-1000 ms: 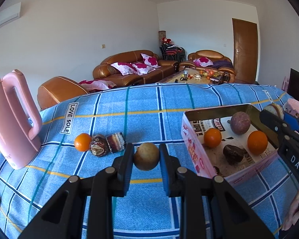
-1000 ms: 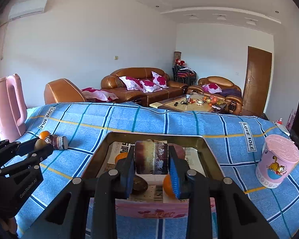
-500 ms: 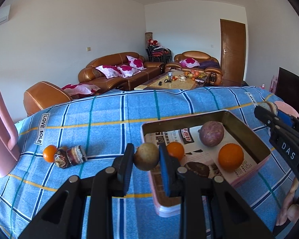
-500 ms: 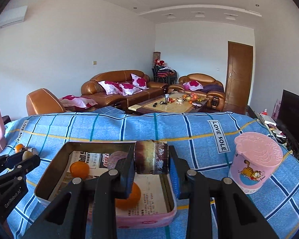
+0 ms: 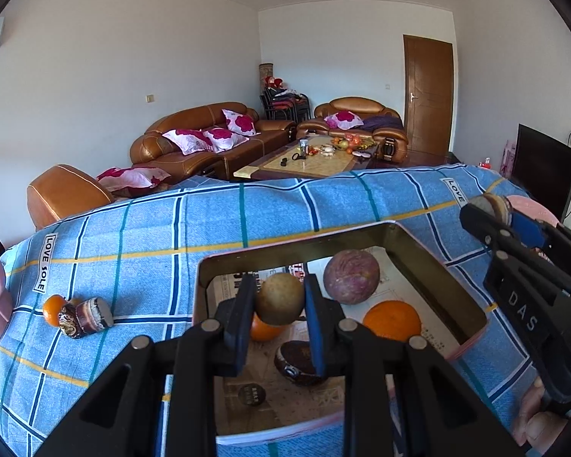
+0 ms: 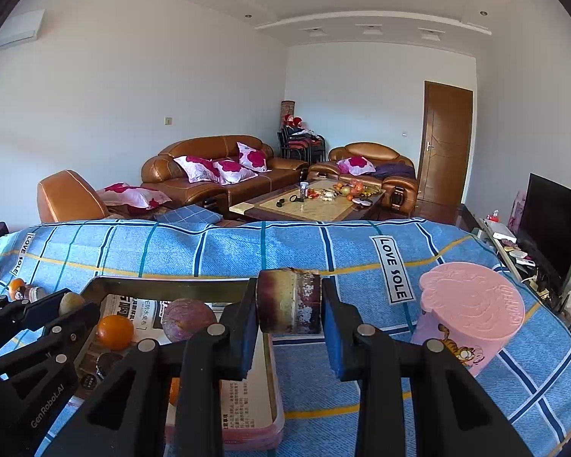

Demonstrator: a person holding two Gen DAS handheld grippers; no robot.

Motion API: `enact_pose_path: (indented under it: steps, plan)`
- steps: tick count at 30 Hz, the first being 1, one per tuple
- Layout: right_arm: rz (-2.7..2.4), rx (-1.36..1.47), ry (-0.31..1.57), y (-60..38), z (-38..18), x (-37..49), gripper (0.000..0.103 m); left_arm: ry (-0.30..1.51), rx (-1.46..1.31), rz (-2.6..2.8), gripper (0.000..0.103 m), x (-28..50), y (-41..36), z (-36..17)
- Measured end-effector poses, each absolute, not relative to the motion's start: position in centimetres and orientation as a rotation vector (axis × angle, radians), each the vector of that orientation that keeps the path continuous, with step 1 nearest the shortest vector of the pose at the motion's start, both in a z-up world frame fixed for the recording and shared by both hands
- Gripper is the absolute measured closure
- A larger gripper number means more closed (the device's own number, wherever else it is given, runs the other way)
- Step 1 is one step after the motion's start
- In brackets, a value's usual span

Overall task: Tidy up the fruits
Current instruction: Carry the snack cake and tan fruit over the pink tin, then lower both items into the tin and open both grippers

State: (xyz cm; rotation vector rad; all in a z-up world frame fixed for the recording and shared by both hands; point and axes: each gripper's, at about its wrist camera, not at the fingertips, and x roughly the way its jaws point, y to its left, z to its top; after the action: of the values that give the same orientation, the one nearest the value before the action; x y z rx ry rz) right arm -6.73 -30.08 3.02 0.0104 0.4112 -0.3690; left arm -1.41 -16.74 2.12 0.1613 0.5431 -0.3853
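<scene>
Blue checked cloth (image 5: 141, 236) covers the whole table. On it sits the pink tray (image 5: 472, 337), lined with newspaper. Already in there: one purple round fruit (image 5: 351, 276), two oranges (the clear one (image 5: 392, 320) at right, another half hidden behind my left claw), and a dark brown piece (image 5: 295, 361) near the front. So roughly half done, I'd judge.

Left out on the cloth, well apart from the tray at far left: a small orange (image 5: 52, 309) touching a dark lump (image 5: 68, 323) and a cut cane chunk (image 5: 91, 314). Those three remain to collect.

My left claw (image 5: 279, 304) is clamped on a tan round fruit (image 5: 279, 302), held over the tray's middle, above the hidden orange. Looks ready to drop; needs lowering first, I think.

My right claw (image 6: 289, 306) grips a short purple cane piece (image 6: 289, 301) crosswise, hanging over the tray's right rim (image 6: 270, 373), partly past it over bare cloth. Pink cartoon cup (image 6: 472, 312) stands near on the right. This piece probably needs shifting left before release.
</scene>
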Motion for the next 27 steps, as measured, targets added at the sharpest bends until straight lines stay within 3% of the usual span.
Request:
enact_pose_path:
  steps: [27]
  plan:
    - [-0.133, 0.022, 0.620, -28.3, 0.3, -3.0, 0.070, 0.637, 0.137, -0.398, 0.076, 0.9, -17.1, 0.5]
